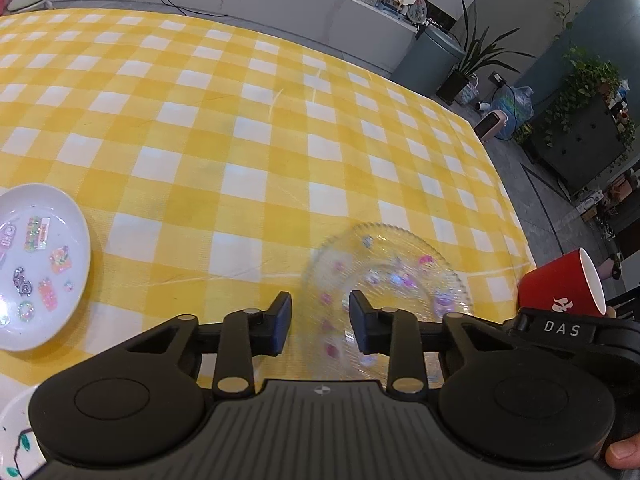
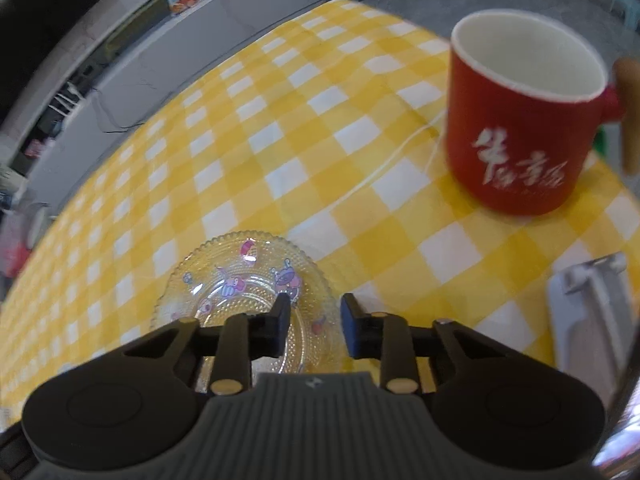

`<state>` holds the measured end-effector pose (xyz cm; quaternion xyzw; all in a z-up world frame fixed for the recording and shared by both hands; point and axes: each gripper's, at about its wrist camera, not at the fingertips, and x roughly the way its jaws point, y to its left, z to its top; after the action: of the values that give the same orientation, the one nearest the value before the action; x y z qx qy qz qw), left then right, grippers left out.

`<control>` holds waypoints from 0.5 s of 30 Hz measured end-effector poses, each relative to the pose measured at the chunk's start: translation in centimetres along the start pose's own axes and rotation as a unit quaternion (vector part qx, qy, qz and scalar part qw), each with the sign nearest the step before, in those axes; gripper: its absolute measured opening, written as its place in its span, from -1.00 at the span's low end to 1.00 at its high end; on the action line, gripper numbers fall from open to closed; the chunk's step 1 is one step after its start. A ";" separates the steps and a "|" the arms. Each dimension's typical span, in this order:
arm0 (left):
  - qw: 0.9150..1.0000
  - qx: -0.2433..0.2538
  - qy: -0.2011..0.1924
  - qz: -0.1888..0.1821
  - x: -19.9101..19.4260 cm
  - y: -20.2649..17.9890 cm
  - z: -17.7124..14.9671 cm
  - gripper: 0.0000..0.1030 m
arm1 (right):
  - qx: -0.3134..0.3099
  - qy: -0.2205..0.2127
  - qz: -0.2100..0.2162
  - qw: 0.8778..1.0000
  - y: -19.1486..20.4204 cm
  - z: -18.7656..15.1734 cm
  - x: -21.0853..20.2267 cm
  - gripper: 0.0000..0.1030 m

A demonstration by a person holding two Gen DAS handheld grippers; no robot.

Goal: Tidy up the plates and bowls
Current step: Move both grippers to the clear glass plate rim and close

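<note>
A clear glass plate (image 1: 392, 276) with a beaded rim and cartoon prints lies on the yellow checked tablecloth. My left gripper (image 1: 320, 310) straddles its left rim with a gap between pads and glass. In the right wrist view the same glass plate (image 2: 240, 292) lies low and left of centre. My right gripper (image 2: 314, 308) straddles its right rim, and its pads stand apart from the glass. A white plate (image 1: 44, 264) covered in stickers lies at the left. Another white plate (image 1: 14, 436) with painted leaves shows at the bottom left corner.
A red mug (image 2: 520, 128) with a wooden handle stands beyond the glass plate on the right, also seen as the red mug (image 1: 560, 284) by the table's right edge. A white stand (image 2: 588, 320) lies at the right. The tablecloth (image 1: 240, 140) stretches far back.
</note>
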<state>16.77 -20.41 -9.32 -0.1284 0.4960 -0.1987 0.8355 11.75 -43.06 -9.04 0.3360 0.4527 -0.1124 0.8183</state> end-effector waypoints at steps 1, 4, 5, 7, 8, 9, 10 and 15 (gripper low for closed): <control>1.000 0.001 -0.006 0.012 -0.2 0.2 0.0 -0.28 | 0.004 0.009 0.017 1.000 0.1 -0.1 0.2 -0.49; 1.000 -0.002 -0.010 0.019 -0.5 1.2 0.4 -0.28 | -0.004 0.021 0.044 0.999 0.7 -0.4 0.7 -0.49; 1.000 -0.009 -0.007 0.015 -0.6 1.7 0.6 -0.29 | -0.008 0.021 0.047 0.999 1.0 -0.5 0.8 -0.49; 1.000 -0.022 -0.001 0.011 -0.8 2.5 0.8 -0.31 | -0.013 0.019 0.047 0.999 1.2 -0.7 0.8 -0.49; 1.000 -0.025 0.001 0.009 -0.9 2.8 0.8 -0.31 | -0.012 0.020 0.048 0.999 1.2 -0.7 0.8 -0.49; 1.000 -0.024 0.004 0.008 -0.9 2.9 0.8 -0.31 | -0.011 0.021 0.048 0.999 1.1 -0.9 0.8 -0.51; 1.000 -0.021 0.006 0.007 -1.0 2.9 0.8 -0.31 | -0.009 0.023 0.048 0.999 1.1 -1.0 0.7 -0.52; 1.000 -0.005 0.003 0.010 -0.9 2.4 0.5 -0.34 | -0.016 0.020 0.042 0.999 0.9 -1.9 0.2 -0.59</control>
<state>17.35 -17.83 -9.35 -0.1269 0.5004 -0.1887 0.8354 11.03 -41.13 -9.51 0.3439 0.4560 -0.0636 0.8184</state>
